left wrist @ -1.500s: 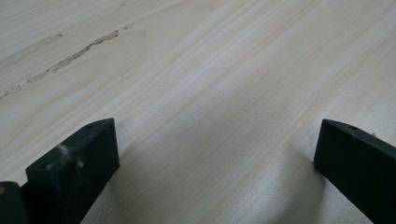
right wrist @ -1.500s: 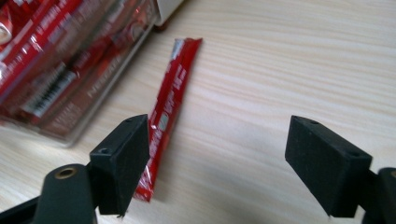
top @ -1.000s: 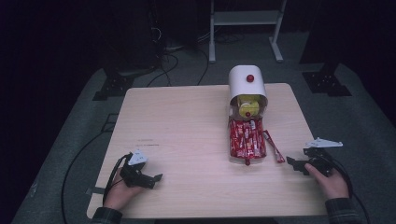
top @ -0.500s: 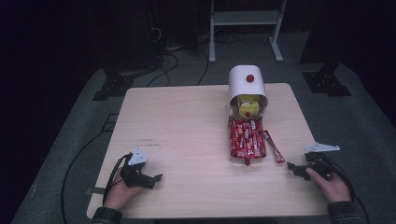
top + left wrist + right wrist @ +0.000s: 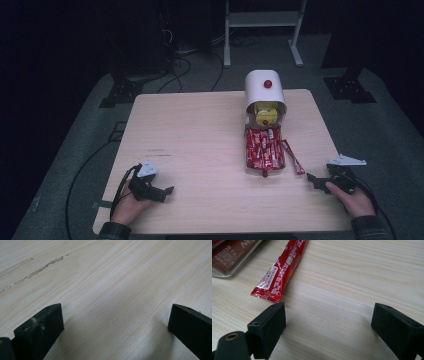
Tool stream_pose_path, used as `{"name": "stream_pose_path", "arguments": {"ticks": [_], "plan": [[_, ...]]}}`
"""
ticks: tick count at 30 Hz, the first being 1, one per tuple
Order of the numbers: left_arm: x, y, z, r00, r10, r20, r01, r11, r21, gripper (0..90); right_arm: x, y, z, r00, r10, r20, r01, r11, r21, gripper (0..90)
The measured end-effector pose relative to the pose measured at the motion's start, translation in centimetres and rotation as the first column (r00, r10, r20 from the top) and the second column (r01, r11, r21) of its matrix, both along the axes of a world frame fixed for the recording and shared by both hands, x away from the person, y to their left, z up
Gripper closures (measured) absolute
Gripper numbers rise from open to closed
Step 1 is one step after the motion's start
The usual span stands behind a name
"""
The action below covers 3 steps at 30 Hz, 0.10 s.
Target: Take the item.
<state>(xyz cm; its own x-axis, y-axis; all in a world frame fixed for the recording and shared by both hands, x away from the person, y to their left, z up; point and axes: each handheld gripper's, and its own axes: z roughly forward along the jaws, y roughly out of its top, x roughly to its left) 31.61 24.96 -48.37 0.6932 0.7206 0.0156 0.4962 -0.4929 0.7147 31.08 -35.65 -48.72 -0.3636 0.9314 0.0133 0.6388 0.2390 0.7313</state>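
A glossy red foil stick sachet [image 5: 280, 270] lies flat on the pale wood-grain table [image 5: 200, 135], its long axis angled away from the right gripper [image 5: 328, 325], crimped end nearest. Both the right gripper and the left gripper [image 5: 115, 327] gape wide, empty.

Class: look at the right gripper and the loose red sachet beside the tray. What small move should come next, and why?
Probably ease the right gripper forward and slightly left until its open jaws straddle the red sachet. The sachet lies flat on the table just ahead of the left jaw, outside the clear tray, and nothing is gripped yet.
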Motion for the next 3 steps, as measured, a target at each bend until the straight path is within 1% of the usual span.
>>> {"name": "stream_pose_path", "arguments": {"ticks": [3], "plan": [[0.0,0.0,0.0,1.0,0.0,0.0,0.0,1.0,0.0,0.0,0.0,0.0,0.0,1.0,0.0,0.0,0.0,1.0,0.0,11.4]]}}
